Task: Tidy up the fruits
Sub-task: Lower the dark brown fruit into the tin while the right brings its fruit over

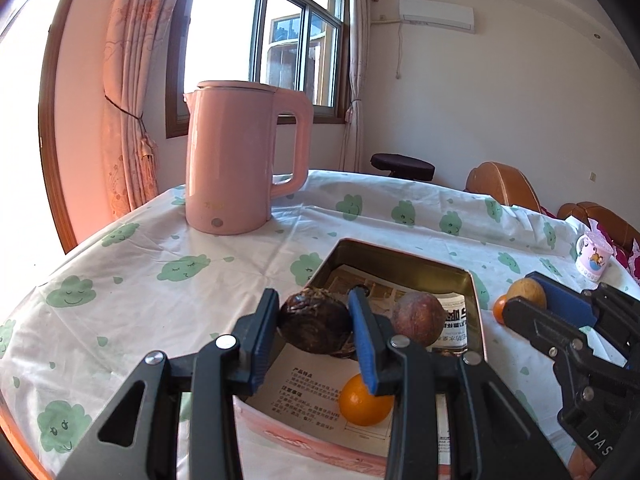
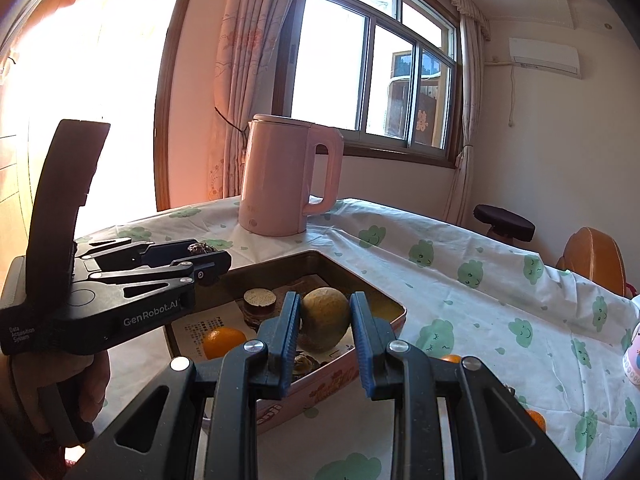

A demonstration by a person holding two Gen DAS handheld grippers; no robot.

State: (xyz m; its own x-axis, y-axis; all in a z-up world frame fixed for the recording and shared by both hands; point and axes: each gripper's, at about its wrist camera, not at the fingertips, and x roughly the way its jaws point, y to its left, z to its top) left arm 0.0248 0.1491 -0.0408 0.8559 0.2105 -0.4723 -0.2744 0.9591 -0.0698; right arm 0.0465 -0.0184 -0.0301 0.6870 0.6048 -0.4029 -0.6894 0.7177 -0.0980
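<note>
Dark brown, rough-skinned fruit [image 1: 314,322]: clamped between the blue-padded jaws of the left gripper [image 1: 316,332], held above the near left part of the tin tray [image 1: 404,258].
Yellow-green round fruit [image 2: 325,319]: clamped between the jaws of the right gripper [image 2: 325,330], held over the tray's near edge in the right wrist view.
Tin tray: rectangular, gold inner walls, pink printed outer wall, lined with printed paper sheets [image 1: 310,390]. It holds one orange [image 1: 365,402] on the paper near the front, a reddish-brown round fruit [image 1: 418,314] toward the right wall, and a dark object with a pale flat top [image 2: 260,302], kind not clear.
Second orange [image 1: 499,309]: on the cloth just right of the tray, partly hidden by the right gripper.
Bench [image 1: 120,320]: covered in a white cloth printed with green smiling clouds.
Pink electric kettle [image 1: 240,160]: upright on the bench behind the tray, lid closed, handle to the right.
Small pink patterned cup [image 1: 594,258]: at the bench's far right edge.
Surroundings: window [image 1: 280,32] with pink curtains [image 1: 128,92], wall air conditioner [image 1: 438,16], dark round stool [image 1: 402,166], tan chair backs [image 1: 504,182].
</note>
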